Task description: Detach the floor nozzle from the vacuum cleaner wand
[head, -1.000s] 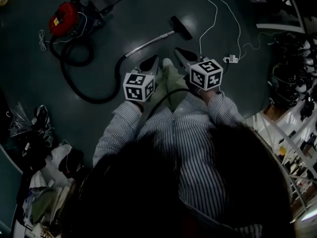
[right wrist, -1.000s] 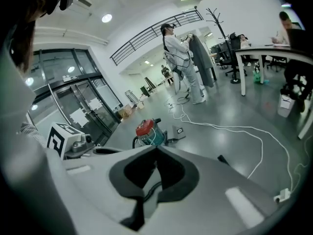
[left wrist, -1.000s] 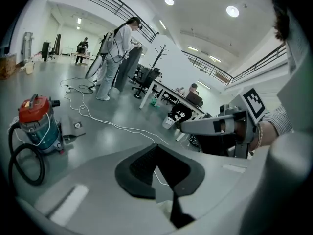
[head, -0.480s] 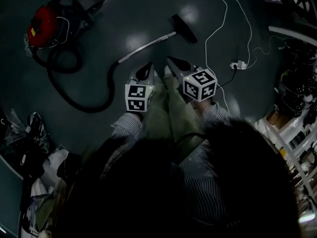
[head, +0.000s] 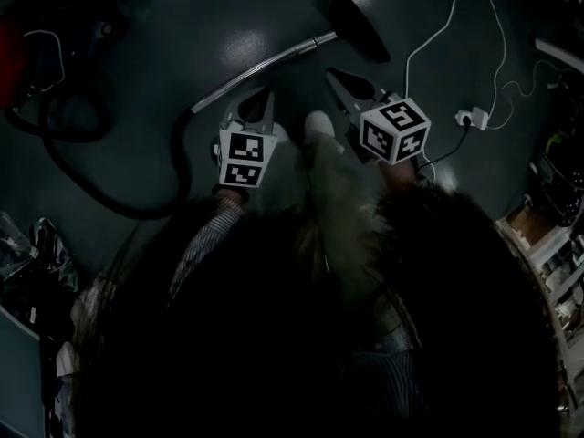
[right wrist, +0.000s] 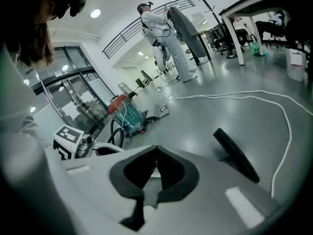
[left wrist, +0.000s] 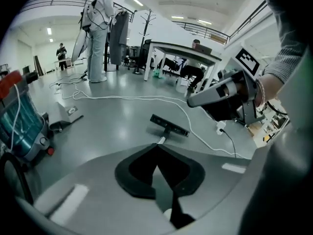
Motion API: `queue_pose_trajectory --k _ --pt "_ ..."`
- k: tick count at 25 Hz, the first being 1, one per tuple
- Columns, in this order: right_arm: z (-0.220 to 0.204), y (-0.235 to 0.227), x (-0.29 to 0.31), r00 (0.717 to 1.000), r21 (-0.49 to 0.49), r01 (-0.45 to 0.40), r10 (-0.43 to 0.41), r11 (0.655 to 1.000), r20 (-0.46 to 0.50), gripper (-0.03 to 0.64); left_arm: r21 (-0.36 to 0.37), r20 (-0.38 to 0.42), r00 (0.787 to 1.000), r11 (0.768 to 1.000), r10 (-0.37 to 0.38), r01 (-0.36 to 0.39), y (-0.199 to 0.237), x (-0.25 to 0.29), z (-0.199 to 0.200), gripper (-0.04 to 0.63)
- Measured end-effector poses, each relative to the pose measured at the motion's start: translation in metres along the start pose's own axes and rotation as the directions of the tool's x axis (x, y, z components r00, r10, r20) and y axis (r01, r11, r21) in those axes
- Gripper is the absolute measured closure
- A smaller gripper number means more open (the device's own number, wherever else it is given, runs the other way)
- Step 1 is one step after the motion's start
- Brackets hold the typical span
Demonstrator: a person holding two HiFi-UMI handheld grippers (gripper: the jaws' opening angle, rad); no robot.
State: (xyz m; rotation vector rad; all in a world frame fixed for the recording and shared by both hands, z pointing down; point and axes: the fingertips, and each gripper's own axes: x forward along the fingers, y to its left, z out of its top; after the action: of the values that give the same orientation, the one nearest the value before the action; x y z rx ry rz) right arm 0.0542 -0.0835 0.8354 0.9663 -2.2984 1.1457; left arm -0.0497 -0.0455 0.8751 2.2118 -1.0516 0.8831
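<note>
Closest in, dark hair (head: 301,336) fills the bottom of the head view and hides both arms, with only a striped sleeve (head: 205,235) peeking out. Just past it, the left gripper (head: 263,94) has its jaws pressed together with nothing between them. The right gripper (head: 333,71) matches it, tips closed and empty, and both hang over the grey floor (head: 182,26) on either side of a pale shoe (head: 319,124). Right beyond the left gripper lies the wand (head: 265,62), a slim shiny metal tube flat on the floor. Its long axis climbs from lower left to upper right, pointing away from the person. At its far end sits the floor nozzle (head: 358,26) — a flat black bar set crosswise to the tube, attached to it, well short of either gripper's tips. From the left gripper view most of the tube is hidden behind the gripper's own body, and from the right gripper view the nozzle shows tilted and foreshortened. The wand's near end runs into a black hose (head: 173,167) that loops off to the left. The red vacuum cleaner body (head: 9,53) is cut off by the picture's left edge and is dim. A white cable (head: 429,26) snakes across the floor to the right of the nozzle. Far off, a person (left wrist: 100,33) stands — small, hard to make out.
</note>
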Motion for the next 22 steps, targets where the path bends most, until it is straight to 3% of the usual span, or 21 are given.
queue_pose_trajectory --k 7,10,14,22 --pt "-0.062 -0.050 0.061 1.000 0.020 -0.022 0.022 1.000 0.000 0.615 0.036 -0.085 0.995 0.998 0.053 -0.050 0.044 0.084 -0.086 0.588" --pt "-0.077 -0.068 0.082 1.000 0.031 -0.020 0.019 0.999 0.015 0.615 0.079 -0.112 0.993 0.997 0.026 -0.017 0.045 0.114 -0.105 0.587" --pt "-0.089 -0.085 0.105 1.000 0.032 -0.019 0.018 0.999 0.024 0.615 0.153 -0.170 0.985 0.988 -0.013 0.040 0.039 0.145 -0.129 0.500" --pt "-0.103 -0.110 0.127 0.998 0.064 -0.034 0.031 0.997 0.045 0.615 0.357 -0.326 0.945 0.924 -0.013 0.136 0.049 0.194 -0.170 0.390"
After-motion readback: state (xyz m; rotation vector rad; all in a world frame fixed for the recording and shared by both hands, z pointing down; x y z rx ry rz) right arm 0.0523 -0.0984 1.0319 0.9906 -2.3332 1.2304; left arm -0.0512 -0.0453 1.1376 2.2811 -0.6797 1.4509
